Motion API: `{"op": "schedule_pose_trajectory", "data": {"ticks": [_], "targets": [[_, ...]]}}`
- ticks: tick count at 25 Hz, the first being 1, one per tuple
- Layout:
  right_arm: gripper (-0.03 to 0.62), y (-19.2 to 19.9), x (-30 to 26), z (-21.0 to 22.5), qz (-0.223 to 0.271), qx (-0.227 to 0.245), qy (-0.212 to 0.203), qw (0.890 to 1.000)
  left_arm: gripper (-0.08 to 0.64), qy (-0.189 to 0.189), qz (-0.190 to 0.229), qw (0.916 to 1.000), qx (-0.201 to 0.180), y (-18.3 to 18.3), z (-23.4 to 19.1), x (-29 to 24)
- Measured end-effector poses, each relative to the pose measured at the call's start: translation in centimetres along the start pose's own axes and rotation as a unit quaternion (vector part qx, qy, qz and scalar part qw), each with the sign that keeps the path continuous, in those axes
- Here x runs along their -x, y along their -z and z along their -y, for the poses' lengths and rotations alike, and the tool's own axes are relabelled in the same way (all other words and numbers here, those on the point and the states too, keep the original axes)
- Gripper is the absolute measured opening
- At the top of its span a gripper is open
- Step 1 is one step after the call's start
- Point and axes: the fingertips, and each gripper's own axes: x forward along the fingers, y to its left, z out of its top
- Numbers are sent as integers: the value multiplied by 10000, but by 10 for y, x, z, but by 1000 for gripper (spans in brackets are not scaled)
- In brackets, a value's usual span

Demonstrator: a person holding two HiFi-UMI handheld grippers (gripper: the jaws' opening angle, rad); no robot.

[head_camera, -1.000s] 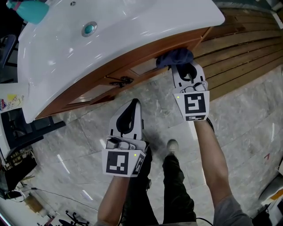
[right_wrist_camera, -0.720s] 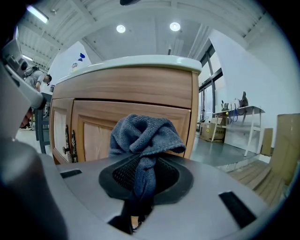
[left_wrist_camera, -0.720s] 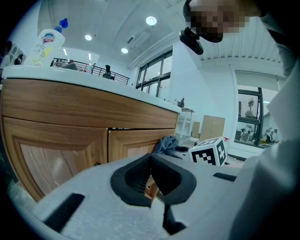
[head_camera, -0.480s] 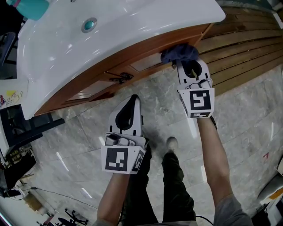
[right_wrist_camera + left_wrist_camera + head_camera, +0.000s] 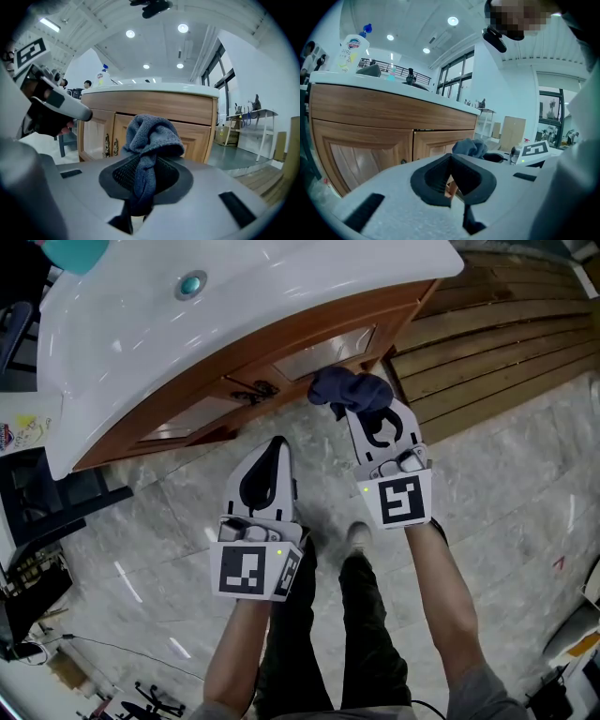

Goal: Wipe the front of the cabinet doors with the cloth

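The wooden cabinet doors (image 5: pixel 328 348) stand under a white basin top, with dark metal handles (image 5: pixel 251 390) where they meet. My right gripper (image 5: pixel 373 424) is shut on a bunched dark blue cloth (image 5: pixel 349 390). The cloth hangs just in front of the right door's lower edge; I cannot tell whether it touches the wood. In the right gripper view the cloth (image 5: pixel 152 136) rises out of the gripper (image 5: pixel 143 187), with the doors (image 5: pixel 93 136) behind it. My left gripper (image 5: pixel 272 460) is shut on nothing, lower and to the left, short of the cabinet. The left gripper view shows the cloth (image 5: pixel 469 147) beyond that gripper (image 5: pixel 451 180).
The white basin top (image 5: pixel 234 306) overhangs the doors and carries a teal drain (image 5: pixel 191 283) and a spray bottle (image 5: pixel 351 51). Wooden planking (image 5: pixel 506 324) lies to the right. Grey marble floor (image 5: pixel 169 559) is below. A black stand (image 5: pixel 56 521) is at the left. The person's shoe (image 5: pixel 359 538) is between the grippers.
My right gripper has carried the cloth down and to the left from the cabinet's upper right corner. The left gripper has barely shifted.
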Motion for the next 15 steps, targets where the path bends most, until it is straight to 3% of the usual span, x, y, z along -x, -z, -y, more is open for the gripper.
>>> {"op": "schedule_pose_trajectory", "data": {"ticks": [9,15], "targets": [[63,-1,-5,-57,-22,-143,-347,9993,8,-19,-43,10000,-18,7,-13,12],[63,-1,-34,-84,61,129,-624,9979,8,-120,-77,9999,9,17,-31,16]]}}
